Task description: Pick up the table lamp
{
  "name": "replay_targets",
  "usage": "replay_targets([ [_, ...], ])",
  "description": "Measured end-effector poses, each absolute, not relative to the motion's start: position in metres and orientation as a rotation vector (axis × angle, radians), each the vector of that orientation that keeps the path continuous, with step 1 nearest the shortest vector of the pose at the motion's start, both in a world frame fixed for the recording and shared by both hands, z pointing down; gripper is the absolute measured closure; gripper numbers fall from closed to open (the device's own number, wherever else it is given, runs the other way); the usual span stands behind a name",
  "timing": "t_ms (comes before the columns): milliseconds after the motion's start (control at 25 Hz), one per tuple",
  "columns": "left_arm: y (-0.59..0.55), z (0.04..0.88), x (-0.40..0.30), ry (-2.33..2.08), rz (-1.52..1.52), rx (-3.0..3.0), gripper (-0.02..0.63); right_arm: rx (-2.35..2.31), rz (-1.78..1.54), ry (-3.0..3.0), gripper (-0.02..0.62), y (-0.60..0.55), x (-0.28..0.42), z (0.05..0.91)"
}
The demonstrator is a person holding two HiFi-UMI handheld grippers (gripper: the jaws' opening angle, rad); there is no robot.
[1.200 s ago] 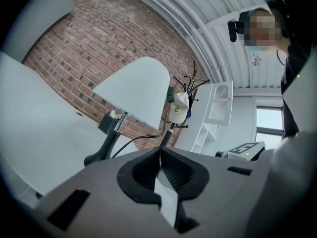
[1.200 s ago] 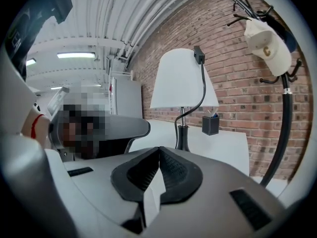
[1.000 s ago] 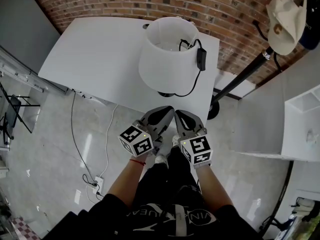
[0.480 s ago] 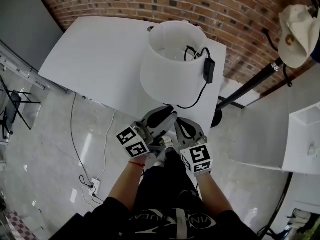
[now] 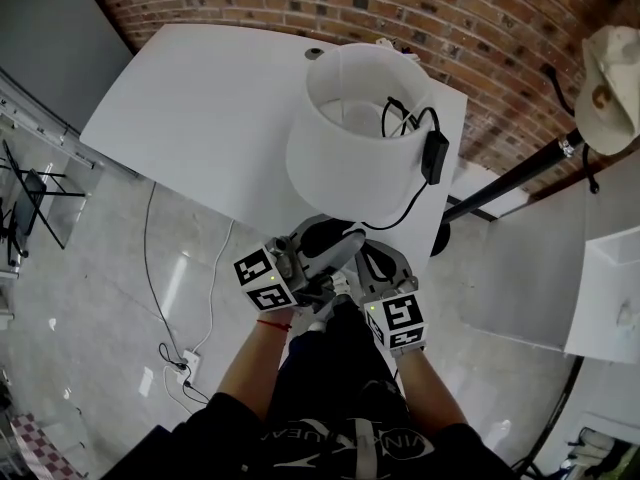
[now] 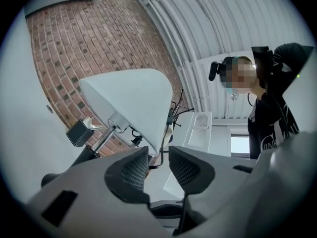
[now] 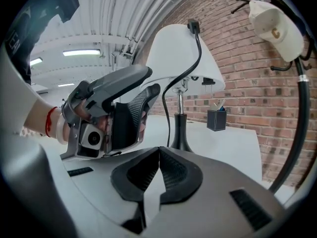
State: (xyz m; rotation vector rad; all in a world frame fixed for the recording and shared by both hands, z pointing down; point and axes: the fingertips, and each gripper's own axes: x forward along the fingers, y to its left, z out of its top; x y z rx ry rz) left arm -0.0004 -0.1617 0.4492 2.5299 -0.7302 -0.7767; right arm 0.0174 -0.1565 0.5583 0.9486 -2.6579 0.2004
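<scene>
The table lamp, with a white shade [image 5: 350, 158] and a black cord with a switch [image 5: 434, 156], stands near the front edge of the white table [image 5: 200, 108]. In the right gripper view its shade [image 7: 173, 58] sits over a thin stem and black base [image 7: 179, 138]. My left gripper [image 5: 335, 234] points up just under the shade's lower rim [image 6: 133, 100]. Its jaws [image 6: 158, 165] have just been opening and stand open with nothing between them; the cord hangs beyond the gap. My right gripper [image 5: 368, 256] is beside it, shut and empty [image 7: 158, 170], short of the base.
A dark pen holder [image 7: 216, 119] stands on the table behind the lamp. A black coat stand [image 5: 510, 173] with a cream cap [image 5: 610, 88] is at the right against the brick wall. White shelves [image 5: 610, 298] are at the right. A person stands behind [image 6: 270, 103].
The left gripper's jaws have opened and it has tipped upward toward the shade's rim. The right gripper has sunk a little. The lamp has not moved on the table.
</scene>
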Motion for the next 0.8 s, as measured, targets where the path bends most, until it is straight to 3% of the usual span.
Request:
replay_targets([
  [440, -0.170, 0.439, -0.009, -0.712, -0.844, 2.517, 0.500, 0.934, 0.215, -2.649, 0.594, -0.163, 0.011, 0.564],
  [800, -0.176, 0.437, -0.010, -0.698, -0.834, 2.509, 0.558, 0.950, 0.225, -2.639, 0.594, -0.169, 0.010, 0.561],
])
